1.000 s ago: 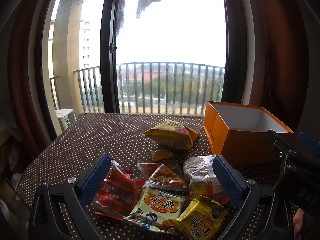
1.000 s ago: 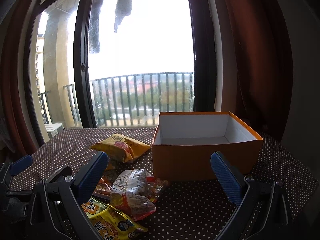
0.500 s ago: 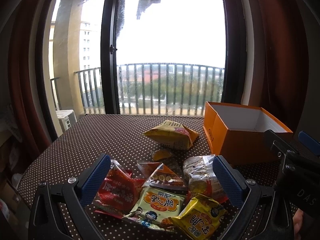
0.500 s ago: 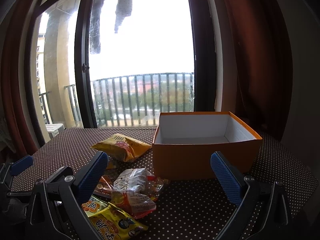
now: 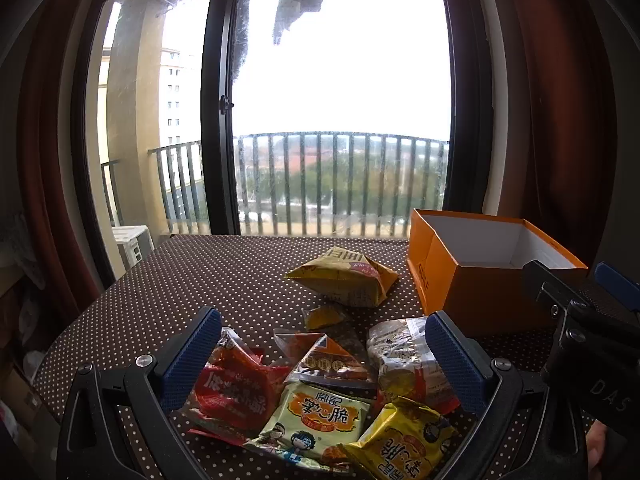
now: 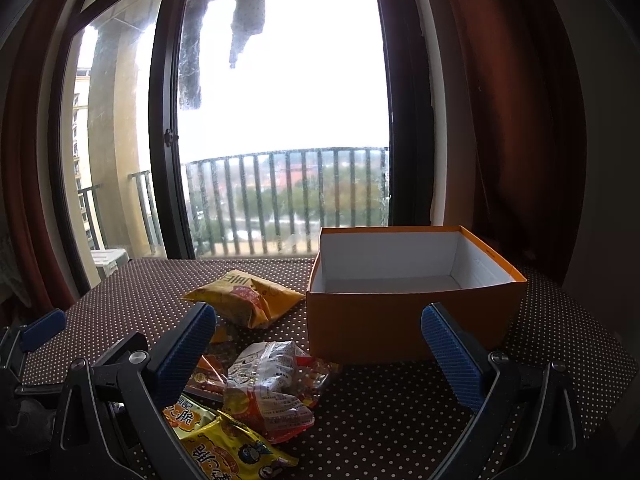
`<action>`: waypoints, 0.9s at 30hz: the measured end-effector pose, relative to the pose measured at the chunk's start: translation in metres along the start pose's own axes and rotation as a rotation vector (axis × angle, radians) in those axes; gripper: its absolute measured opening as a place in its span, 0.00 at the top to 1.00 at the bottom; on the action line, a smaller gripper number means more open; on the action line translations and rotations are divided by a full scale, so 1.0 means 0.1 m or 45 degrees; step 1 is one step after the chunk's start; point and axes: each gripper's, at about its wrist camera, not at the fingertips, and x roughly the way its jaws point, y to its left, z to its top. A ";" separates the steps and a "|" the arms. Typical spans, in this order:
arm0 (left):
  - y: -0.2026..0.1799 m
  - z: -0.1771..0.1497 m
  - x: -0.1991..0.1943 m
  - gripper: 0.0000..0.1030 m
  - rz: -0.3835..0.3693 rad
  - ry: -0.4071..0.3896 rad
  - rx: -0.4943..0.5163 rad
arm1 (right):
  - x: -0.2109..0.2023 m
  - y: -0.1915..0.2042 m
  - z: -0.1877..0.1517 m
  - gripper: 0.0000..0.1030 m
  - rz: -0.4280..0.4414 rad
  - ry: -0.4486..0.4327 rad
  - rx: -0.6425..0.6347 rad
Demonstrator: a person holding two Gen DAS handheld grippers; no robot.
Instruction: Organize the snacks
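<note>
On the worktop (image 5: 168, 280) every snack (image 5: 320, 420) lies outside the empty box (image 6: 400, 320), both claws, left (image 5: 320, 364) and right (image 6: 320, 348), spread and empty, so sorting looks unstarted.

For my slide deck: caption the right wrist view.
Open right gripper hovers over scattered snack packets before an empty orange box on a dotted tablecloth.

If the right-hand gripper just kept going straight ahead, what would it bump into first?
Most likely the near wall of the orange box, which sits squarely ahead of the open right gripper; depth is hard to judge.
</note>
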 end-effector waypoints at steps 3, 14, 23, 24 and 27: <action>0.01 -0.04 0.05 0.01 -0.002 0.016 0.001 | 0.05 0.03 -0.03 0.00 0.003 0.014 -0.014; 0.06 -0.24 0.13 0.01 0.016 0.039 -0.019 | 0.20 0.09 -0.22 0.00 0.058 0.079 -0.020; 0.12 -0.49 0.21 0.02 0.018 0.104 -0.015 | 0.28 0.15 -0.48 0.00 0.115 0.132 -0.022; 0.13 -0.51 0.23 0.02 0.017 0.118 -0.016 | 0.29 0.16 -0.51 0.00 0.121 0.142 -0.022; 0.15 -0.59 0.30 0.02 0.022 0.148 -0.016 | 0.34 0.19 -0.58 0.00 0.135 0.177 -0.027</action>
